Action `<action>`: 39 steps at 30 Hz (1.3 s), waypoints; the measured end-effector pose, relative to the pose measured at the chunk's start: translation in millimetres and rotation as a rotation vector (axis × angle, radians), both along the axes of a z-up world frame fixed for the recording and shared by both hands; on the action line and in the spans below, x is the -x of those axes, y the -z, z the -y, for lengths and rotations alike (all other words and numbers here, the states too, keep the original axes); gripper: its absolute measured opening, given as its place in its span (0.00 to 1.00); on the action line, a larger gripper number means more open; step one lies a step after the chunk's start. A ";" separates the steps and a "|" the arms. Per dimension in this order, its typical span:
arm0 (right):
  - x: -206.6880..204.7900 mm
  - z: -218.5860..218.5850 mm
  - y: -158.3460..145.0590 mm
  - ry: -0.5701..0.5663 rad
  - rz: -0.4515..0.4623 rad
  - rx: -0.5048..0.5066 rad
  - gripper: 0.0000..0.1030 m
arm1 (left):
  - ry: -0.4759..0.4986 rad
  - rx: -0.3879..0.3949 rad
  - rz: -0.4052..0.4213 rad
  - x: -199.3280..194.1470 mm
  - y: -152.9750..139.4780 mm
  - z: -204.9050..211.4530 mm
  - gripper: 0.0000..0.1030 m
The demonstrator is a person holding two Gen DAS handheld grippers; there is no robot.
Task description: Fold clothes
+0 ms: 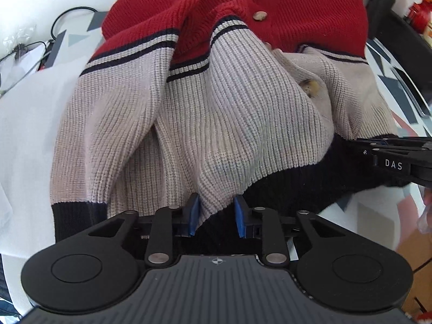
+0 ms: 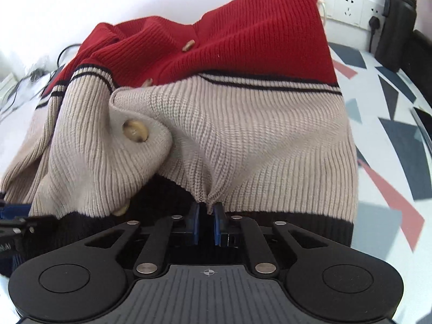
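Observation:
A knit cardigan [image 1: 216, 113] lies bunched on the table: red top, beige middle, dark stripes, dark hem, brown buttons. My left gripper [image 1: 216, 216] has its blue pads around a fold of the beige body and dark hem at the near edge, gripping it. My right gripper [image 2: 207, 220] is shut on a pinch of the beige fabric just above the hem of the cardigan [image 2: 243, 135]. The right gripper also shows at the right edge of the left wrist view [image 1: 388, 156], against the hem. The left gripper's tip shows at the left edge of the right wrist view [image 2: 13, 216].
A tablecloth with grey and red triangles [image 2: 391, 140] covers the table on the right. A dark bottle [image 2: 397, 24] stands by wall sockets [image 2: 348, 8] at the back right. Black cables [image 1: 35, 43] and white sheets [image 1: 27, 113] lie on the left.

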State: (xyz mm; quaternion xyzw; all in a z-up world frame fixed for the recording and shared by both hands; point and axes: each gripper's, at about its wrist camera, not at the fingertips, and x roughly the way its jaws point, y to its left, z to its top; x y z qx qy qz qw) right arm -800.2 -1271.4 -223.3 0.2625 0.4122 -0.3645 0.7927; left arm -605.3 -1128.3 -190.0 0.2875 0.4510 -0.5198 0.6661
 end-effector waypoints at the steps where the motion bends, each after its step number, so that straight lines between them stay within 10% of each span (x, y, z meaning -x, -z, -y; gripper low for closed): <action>1: 6.3 -3.6 -0.5 0.000 -0.004 -0.014 0.09 | 0.008 -0.011 -0.015 1.6 -1.3 -5.0 0.26; 6: 34.4 -17.1 -4.7 0.020 -0.025 -0.135 0.09 | 0.061 -0.052 -0.055 9.4 -9.1 -27.3 0.30; 10: 41.1 -20.4 -21.0 0.013 -0.018 -0.190 0.11 | 0.114 0.010 0.001 12.4 -26.9 -28.9 0.70; 15: 30.1 -3.2 -58.0 0.041 0.078 -0.052 0.46 | 0.083 0.101 -0.010 5.8 -43.7 -1.0 0.70; 21: -16.2 60.0 -37.3 0.177 0.075 -0.005 0.50 | 0.024 0.116 0.040 5.7 -24.8 58.2 0.70; 23: -25.5 69.5 -25.9 0.182 0.036 -0.002 0.49 | 0.003 0.096 0.024 0.2 -15.7 67.6 0.59; 24: -23.1 66.6 -23.6 0.169 0.030 -0.002 0.45 | -0.008 0.080 -0.010 -4.3 -11.2 69.0 0.37; 27: -16.0 58.0 -16.9 0.129 0.011 -0.002 0.20 | 0.006 0.062 -0.036 -7.6 -7.2 61.6 0.19; 39: 30.3 6.2 -3.5 0.050 -0.053 -0.054 0.14 | 0.182 -0.055 -0.109 30.9 -11.6 1.8 0.16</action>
